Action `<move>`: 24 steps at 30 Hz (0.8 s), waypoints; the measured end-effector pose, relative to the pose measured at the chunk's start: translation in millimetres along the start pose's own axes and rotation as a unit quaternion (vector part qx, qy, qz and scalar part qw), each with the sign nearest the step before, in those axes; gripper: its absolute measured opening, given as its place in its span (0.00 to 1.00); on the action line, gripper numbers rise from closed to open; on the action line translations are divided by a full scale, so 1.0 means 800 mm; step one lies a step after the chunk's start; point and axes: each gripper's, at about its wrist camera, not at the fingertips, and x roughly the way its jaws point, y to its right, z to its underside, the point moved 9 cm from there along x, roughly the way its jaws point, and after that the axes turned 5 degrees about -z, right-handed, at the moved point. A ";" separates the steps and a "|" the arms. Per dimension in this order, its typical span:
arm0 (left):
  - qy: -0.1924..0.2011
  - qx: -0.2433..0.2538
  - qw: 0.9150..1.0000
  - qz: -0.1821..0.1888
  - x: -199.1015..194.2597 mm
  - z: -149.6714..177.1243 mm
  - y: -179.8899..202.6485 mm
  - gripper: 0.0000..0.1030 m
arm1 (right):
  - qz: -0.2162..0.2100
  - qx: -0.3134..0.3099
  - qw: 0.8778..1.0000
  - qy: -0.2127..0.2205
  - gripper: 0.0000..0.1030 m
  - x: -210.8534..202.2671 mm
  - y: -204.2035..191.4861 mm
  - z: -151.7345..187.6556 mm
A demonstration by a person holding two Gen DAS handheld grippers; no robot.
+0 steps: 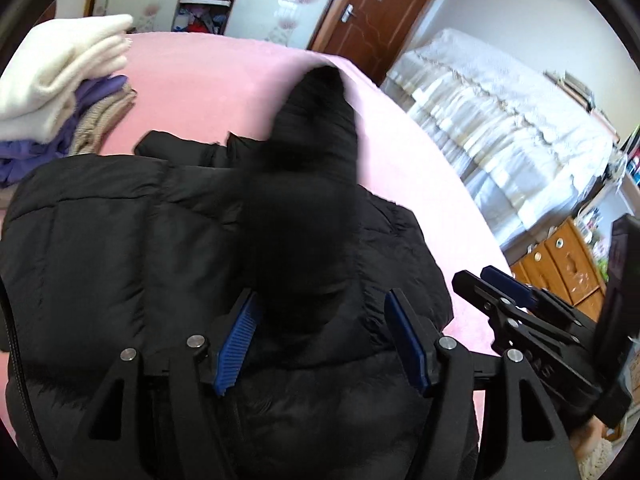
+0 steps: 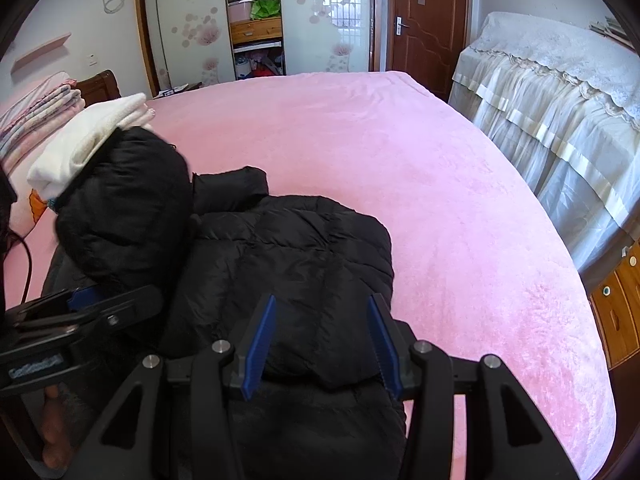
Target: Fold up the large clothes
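Observation:
A black puffer jacket (image 1: 132, 248) lies on the pink bed (image 1: 224, 80). One black sleeve (image 1: 316, 148) stands raised and blurred in the left wrist view; in the right wrist view that sleeve (image 2: 128, 208) hangs above the jacket's left side. My left gripper (image 1: 320, 340) is open, its blue pads on either side of the sleeve's lower end without closing on it. My right gripper (image 2: 322, 344) is open and empty above the jacket body (image 2: 292, 264). It also shows in the left wrist view (image 1: 504, 288) at the right.
A stack of folded clothes, white on top (image 1: 60, 76), sits at the bed's left, also in the right wrist view (image 2: 88, 140). A covered piece of furniture (image 2: 560, 96) stands right of the bed, a wooden dresser (image 1: 560, 264) near it, a wardrobe and a brown door (image 2: 428, 20) behind.

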 end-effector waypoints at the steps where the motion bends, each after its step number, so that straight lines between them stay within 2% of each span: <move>1: 0.004 -0.004 1.000 0.003 -0.008 -0.002 -0.005 0.63 | -0.001 0.000 1.000 0.002 0.46 -0.001 -0.001 -0.001; 5: 0.028 -0.027 0.999 -0.001 -0.039 -0.002 -0.033 0.63 | -0.002 -0.005 1.000 0.006 0.46 -0.008 -0.009 -0.007; 10: 0.045 -0.047 0.997 -0.035 -0.065 -0.004 -0.090 0.65 | -0.006 -0.006 1.000 0.011 0.46 -0.018 -0.012 -0.017; 14: 0.054 -0.069 0.993 -0.075 -0.076 -0.009 -0.149 0.65 | -0.028 0.013 1.000 0.002 0.57 -0.013 -0.002 -0.027; 20: 0.058 -0.100 0.985 -0.129 -0.081 -0.029 -0.227 0.65 | -0.072 0.053 0.996 -0.031 0.58 0.023 0.008 -0.040; 24: 0.045 -0.096 0.983 -0.153 -0.071 -0.037 -0.247 0.65 | -0.082 0.051 0.994 -0.051 0.58 0.055 -0.004 -0.047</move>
